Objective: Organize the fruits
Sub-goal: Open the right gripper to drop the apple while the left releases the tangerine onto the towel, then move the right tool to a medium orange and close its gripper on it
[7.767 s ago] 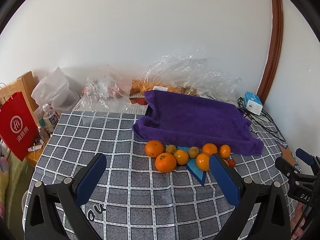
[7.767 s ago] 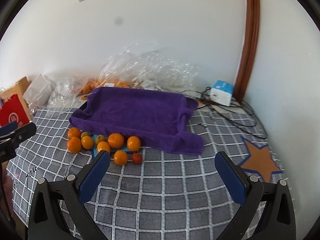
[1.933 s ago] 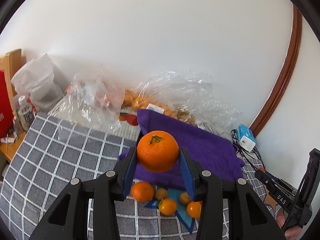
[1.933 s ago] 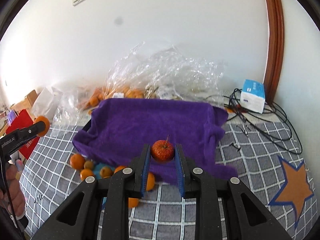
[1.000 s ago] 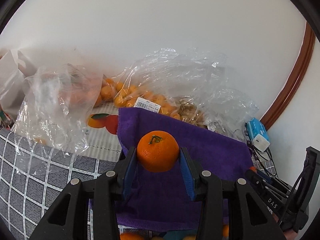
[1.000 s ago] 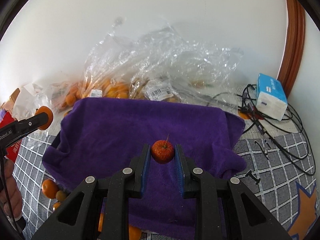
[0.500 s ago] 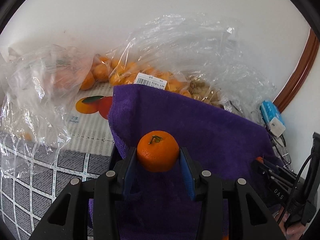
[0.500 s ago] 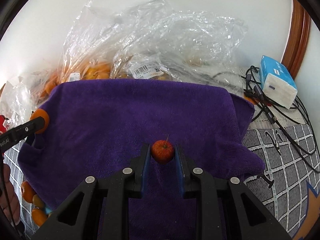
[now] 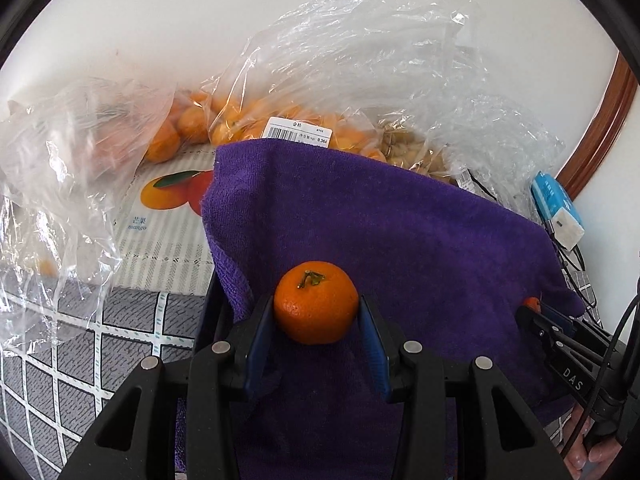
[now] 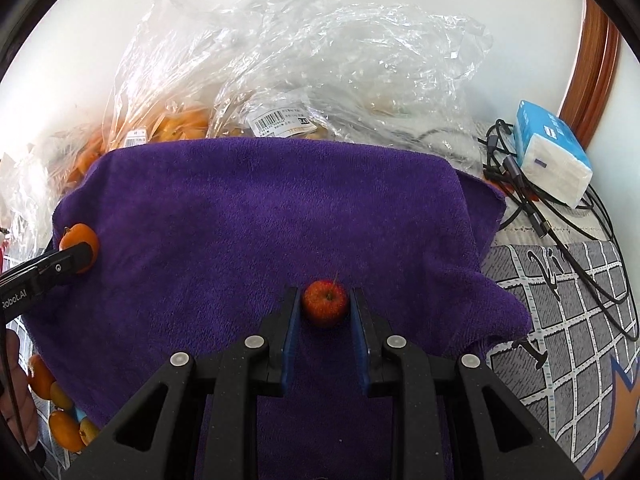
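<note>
The left tongs are closed on an orange, its stem end up, pinched between the two blue pads at their tips. The fruit hangs over the near left part of the purple towel; whether it touches the cloth cannot be told. The right tongs hold a small red fruit between narrow-set pads, over the middle front of the same towel. In the right wrist view the left tongs and the orange show at the towel's left edge, well apart from the red fruit. More oranges lie on the checked table beside the towel's near left corner. Behind the towel sit clear plastic bags with fruit inside; a blue and white tissue pack and black cables lie to the right.
</note>
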Demonstrator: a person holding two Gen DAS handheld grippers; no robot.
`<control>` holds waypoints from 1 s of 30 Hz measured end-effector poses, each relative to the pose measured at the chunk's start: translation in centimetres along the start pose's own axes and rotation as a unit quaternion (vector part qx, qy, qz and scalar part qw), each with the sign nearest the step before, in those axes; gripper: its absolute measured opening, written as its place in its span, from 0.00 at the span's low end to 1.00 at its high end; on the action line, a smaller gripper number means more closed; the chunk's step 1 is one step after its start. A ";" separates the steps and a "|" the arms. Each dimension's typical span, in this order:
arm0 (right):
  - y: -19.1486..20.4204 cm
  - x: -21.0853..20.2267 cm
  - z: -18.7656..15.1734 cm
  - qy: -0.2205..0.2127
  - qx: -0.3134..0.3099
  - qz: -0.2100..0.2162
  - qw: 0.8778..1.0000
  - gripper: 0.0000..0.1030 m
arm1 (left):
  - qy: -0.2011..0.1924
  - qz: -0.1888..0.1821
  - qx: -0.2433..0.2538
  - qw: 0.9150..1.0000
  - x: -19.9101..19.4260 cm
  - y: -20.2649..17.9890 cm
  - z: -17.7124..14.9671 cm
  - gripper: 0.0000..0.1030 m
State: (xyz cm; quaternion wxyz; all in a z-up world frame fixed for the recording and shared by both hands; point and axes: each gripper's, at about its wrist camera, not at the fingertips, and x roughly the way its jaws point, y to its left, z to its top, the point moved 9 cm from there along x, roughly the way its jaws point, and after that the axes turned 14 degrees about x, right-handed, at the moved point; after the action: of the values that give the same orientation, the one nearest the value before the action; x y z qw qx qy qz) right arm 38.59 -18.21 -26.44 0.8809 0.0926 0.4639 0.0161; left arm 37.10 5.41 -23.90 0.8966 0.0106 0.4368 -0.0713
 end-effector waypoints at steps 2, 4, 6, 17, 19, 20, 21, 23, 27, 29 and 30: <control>0.0 -0.2 -0.1 0.001 0.004 0.003 1.000 0.39 | 0.002 0.000 0.003 1.000 0.0 0.0 0.0 0.40; 0.1 -0.8 -0.1 -0.002 0.006 0.008 1.000 0.45 | 0.004 -0.004 0.007 1.000 -0.1 -0.2 0.0 0.43; 0.1 -1.7 -0.2 -0.010 0.006 0.011 1.000 0.55 | -0.002 -0.005 0.009 1.000 -0.7 -0.5 0.4 0.51; -0.6 -9.7 -1.4 -0.065 0.012 -0.002 0.998 0.66 | -0.074 0.011 0.026 0.997 -8.8 -1.5 1.4 0.71; -0.7 -11.2 -1.9 -0.081 0.007 -0.004 0.997 0.66 | -0.080 0.023 0.028 0.996 -10.1 -1.2 0.8 0.71; -0.8 -11.9 -2.2 -0.089 0.004 -0.007 0.996 0.66 | -0.083 0.029 0.028 0.996 -10.7 -0.9 0.4 0.71; -1.0 -12.6 -2.5 -0.098 0.005 -0.011 0.995 0.66 | -0.085 0.035 0.026 0.995 -11.3 -0.6 -0.1 0.71; -1.2 -13.5 -3.1 -0.105 0.012 -0.012 0.994 0.66 | -0.088 0.046 0.016 0.995 -12.2 0.0 -1.1 0.71; -1.7 -14.3 -4.9 -0.092 0.028 0.010 0.995 0.66 | -0.083 0.055 0.010 0.995 -13.5 0.4 -3.7 0.71; -1.9 -14.3 -6.1 -0.080 0.033 0.023 0.996 0.65 | -0.079 0.063 0.013 0.995 -13.8 0.5 -5.2 0.71; -1.9 -14.2 -6.6 -0.073 0.032 0.028 0.996 0.63 | -0.077 0.066 0.015 0.995 -13.9 0.4 -5.9 0.71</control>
State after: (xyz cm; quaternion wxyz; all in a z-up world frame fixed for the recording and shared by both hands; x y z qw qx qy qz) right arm 25.00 -20.70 -18.84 0.9080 0.1347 0.3963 0.0192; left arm 24.12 7.96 -16.62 0.9300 0.0474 0.3640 -0.0192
